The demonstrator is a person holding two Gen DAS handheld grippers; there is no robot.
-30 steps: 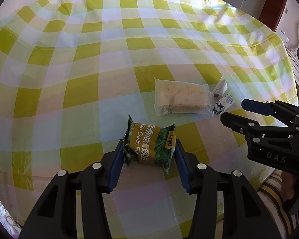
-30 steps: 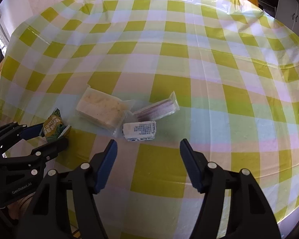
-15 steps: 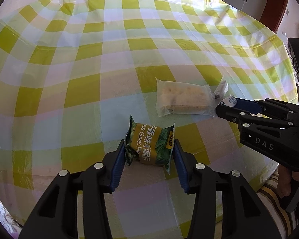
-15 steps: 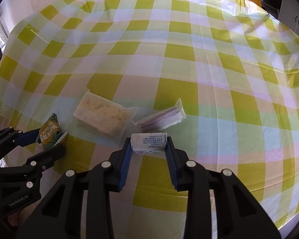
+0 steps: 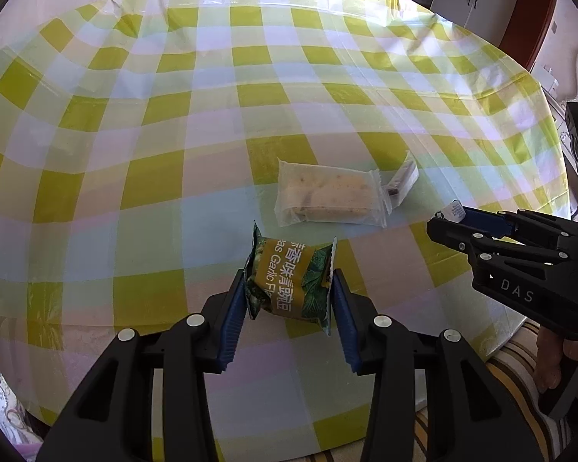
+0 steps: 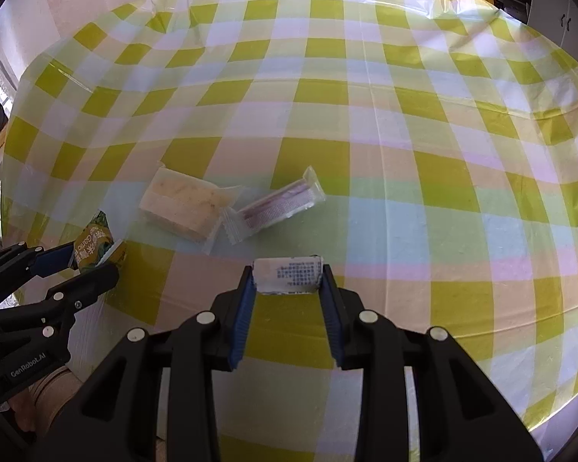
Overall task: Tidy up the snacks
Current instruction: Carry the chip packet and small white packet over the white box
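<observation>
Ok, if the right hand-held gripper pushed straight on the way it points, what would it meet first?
The right hand-held gripper, shut on the small white packet, points steeply down, so probably the checked tablecloth; the pink-striped wafer pack lies further ahead.

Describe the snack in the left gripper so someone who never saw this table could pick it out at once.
On the yellow-and-white checked tablecloth, look at the near edge, where the left gripper is closing around a small pillow-shaped packet. It is the green-and-mustard garlic pea packet with white lettering. Unlike the clear-wrapped pale cake behind it, it is opaque and colourful.
</observation>
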